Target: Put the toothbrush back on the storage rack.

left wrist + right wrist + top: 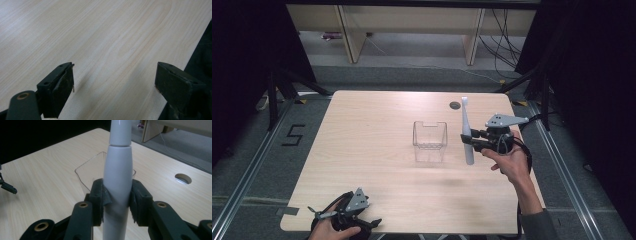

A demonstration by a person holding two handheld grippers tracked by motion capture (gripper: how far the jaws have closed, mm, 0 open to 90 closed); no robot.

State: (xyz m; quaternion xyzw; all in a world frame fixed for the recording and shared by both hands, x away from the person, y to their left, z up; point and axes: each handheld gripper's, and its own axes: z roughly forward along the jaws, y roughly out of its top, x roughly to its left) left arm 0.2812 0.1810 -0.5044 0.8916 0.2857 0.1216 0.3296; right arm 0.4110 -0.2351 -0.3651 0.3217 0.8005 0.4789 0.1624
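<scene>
While the right gripper (117, 200) clamped the white electric toothbrush (466, 131) upright beside the clear plastic cup (430, 141), the left gripper (115, 87) rested open over the table (362, 150). Lowered off-centre, the toothbrush could probably tip that light cup.

The right tool (473, 140) is raised, its jaws clamped tight. The left tool (343, 216) rests low, its jaws spread wide.
</scene>
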